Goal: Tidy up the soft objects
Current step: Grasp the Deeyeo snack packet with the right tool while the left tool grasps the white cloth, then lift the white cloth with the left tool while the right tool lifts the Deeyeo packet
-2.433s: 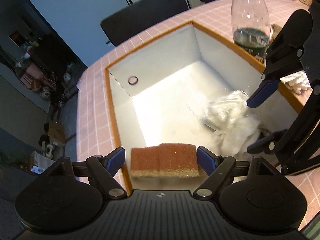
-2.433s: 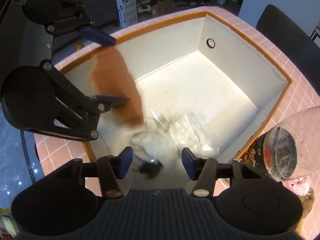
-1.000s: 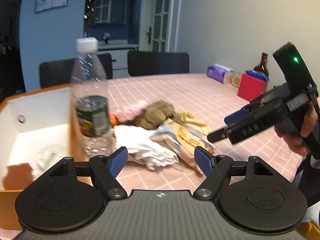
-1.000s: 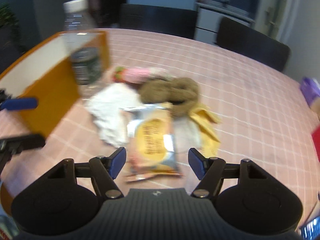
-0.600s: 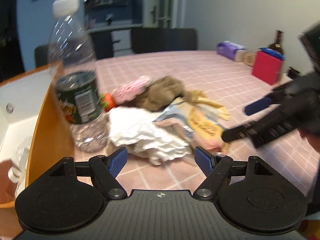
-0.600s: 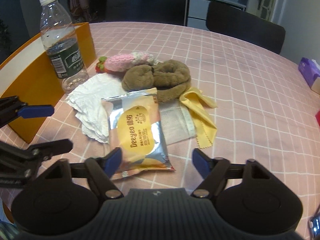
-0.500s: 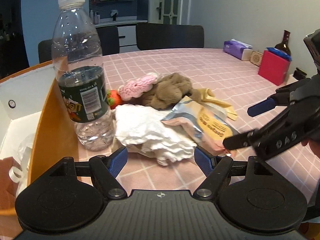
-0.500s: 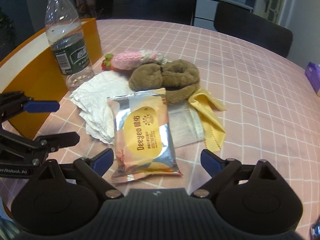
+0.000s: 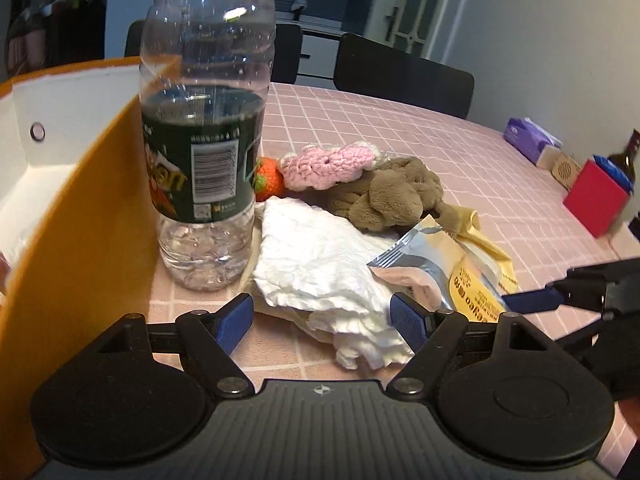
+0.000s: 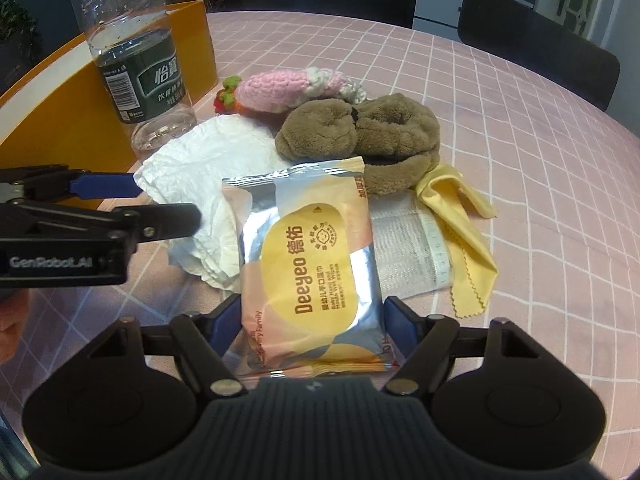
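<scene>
The pink checked surface carries an orange box, a water bottle, crumpled tissue, a yellow cloth and a red box.

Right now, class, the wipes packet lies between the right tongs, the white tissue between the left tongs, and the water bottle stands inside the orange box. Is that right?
Not quite. The water bottle stands on the tablecloth outside the orange box, against its wall; the right wrist view shows it. The wipes packet does lie between the right tongs, and the white tissue between the left tongs.

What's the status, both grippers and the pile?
Left gripper open over white tissue. Right gripper closing around wipes pack. Water bottle close beside tissue.
</scene>
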The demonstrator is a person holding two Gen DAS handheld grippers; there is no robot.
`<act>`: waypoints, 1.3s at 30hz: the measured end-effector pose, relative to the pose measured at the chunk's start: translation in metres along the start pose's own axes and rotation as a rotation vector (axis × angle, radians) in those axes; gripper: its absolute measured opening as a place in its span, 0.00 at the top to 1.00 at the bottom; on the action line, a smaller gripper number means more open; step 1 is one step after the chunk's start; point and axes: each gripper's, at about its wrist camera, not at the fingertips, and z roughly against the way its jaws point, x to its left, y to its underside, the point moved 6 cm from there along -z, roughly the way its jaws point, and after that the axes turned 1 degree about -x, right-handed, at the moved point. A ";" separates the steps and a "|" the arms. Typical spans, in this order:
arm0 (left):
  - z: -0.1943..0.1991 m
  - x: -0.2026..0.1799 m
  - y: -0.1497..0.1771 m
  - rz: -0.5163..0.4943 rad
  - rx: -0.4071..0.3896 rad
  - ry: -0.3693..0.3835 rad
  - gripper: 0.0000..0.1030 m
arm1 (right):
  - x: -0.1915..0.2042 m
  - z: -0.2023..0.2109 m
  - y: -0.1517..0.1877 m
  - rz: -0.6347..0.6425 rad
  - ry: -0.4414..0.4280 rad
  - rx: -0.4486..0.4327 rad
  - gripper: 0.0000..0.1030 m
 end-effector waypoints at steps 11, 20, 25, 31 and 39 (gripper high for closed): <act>-0.001 -0.025 0.001 -0.133 -0.058 -0.010 0.42 | 0.000 0.000 0.001 0.016 0.004 0.009 0.29; 0.014 -0.035 -0.005 -0.187 -0.088 0.013 0.89 | -0.005 0.008 0.000 0.008 -0.003 0.042 0.40; 0.047 -0.030 -0.011 -0.169 -0.105 0.043 0.90 | -0.013 0.026 0.000 0.004 0.022 0.043 0.41; 0.093 -0.024 0.012 -0.153 -0.047 0.108 0.90 | -0.010 0.043 0.014 -0.001 0.012 0.067 0.42; 0.095 -0.010 0.064 -0.143 0.085 0.074 0.78 | 0.025 0.054 0.049 0.090 -0.023 0.096 0.42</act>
